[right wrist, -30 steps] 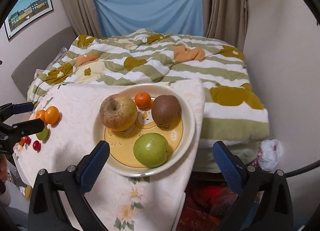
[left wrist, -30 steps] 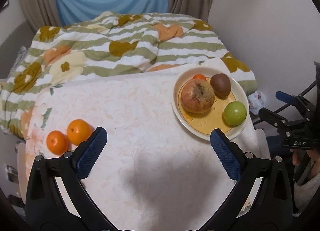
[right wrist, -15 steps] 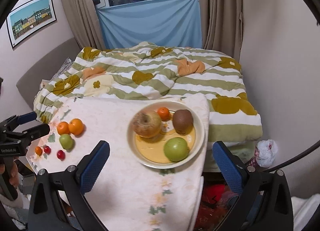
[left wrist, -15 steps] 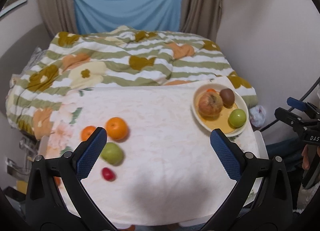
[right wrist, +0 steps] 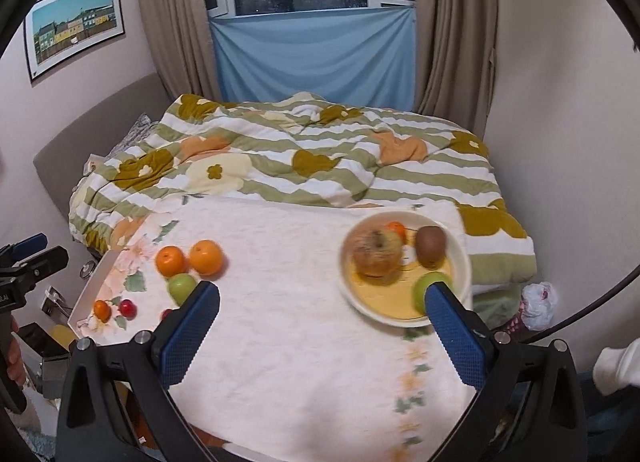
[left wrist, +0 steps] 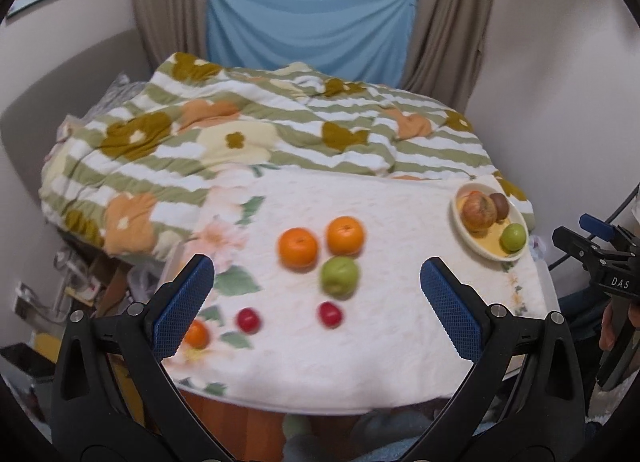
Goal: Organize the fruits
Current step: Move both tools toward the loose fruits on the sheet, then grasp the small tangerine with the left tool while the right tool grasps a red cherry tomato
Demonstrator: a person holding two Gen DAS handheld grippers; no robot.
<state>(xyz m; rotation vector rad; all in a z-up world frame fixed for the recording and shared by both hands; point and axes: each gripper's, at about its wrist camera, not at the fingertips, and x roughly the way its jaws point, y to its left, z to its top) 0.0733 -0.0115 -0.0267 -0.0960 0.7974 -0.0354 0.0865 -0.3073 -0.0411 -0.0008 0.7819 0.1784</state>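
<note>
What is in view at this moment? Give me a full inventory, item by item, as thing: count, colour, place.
oranges: two, orange, side by side mid-table
small orange: one, near left table edge
green fruit: one, just in front of the oranges
red fruits: two, small, nearest row
plate: one, cream rim, yellow centre, table's right end
apple: one, reddish-brown, on plate
kiwi: one, brown, on plate
green apple: one, on plate
tiny orange: one, behind apple
tablecloth: white floral
quilt: green-striped, on bed
left gripper: open, empty
right gripper: open, empty
</note>
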